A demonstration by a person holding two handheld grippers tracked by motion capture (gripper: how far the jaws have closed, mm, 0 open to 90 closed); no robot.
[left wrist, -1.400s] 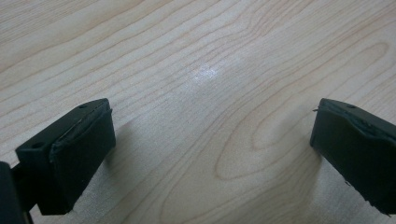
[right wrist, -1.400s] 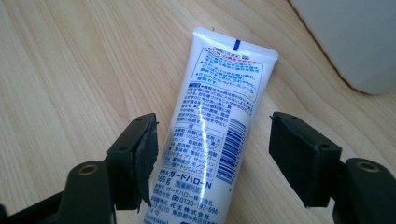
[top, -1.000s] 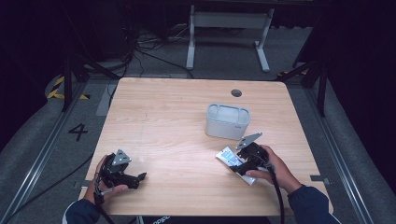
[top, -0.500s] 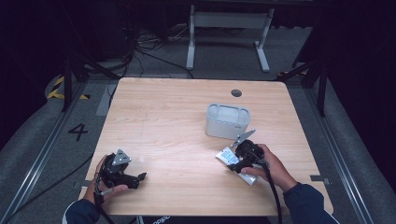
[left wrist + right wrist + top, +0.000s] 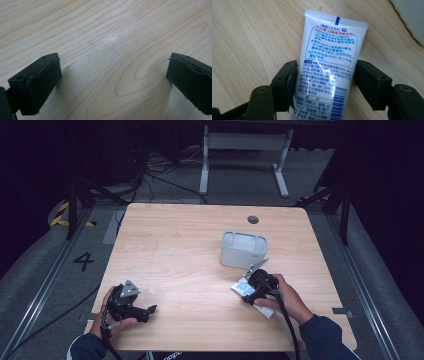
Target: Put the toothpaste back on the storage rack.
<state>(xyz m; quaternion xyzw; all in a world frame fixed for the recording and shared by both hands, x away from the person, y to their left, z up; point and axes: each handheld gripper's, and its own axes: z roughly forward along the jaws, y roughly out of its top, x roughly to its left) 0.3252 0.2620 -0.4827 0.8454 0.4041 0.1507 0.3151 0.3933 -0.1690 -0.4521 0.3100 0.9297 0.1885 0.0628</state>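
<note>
The right tool (image 5: 325, 83) has shifted slightly over a white tube (image 5: 329, 65) lying flat on the counter (image 5: 175, 245). Its jaws now straddle the tube, touching or nearly so, apparently about to grip. The left tool (image 5: 112, 82) rests open, holding nothing.

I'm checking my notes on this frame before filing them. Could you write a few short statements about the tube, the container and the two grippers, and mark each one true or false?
1. The right gripper has its jaws on either side of the white tube. True.
2. The tube stands upright inside the grey container. False: it lies flat on the table, near the container.
3. The left gripper is open over bare wood. True.
4. The tube's printed text is red only. False: it is mostly blue, with one red line.
</note>
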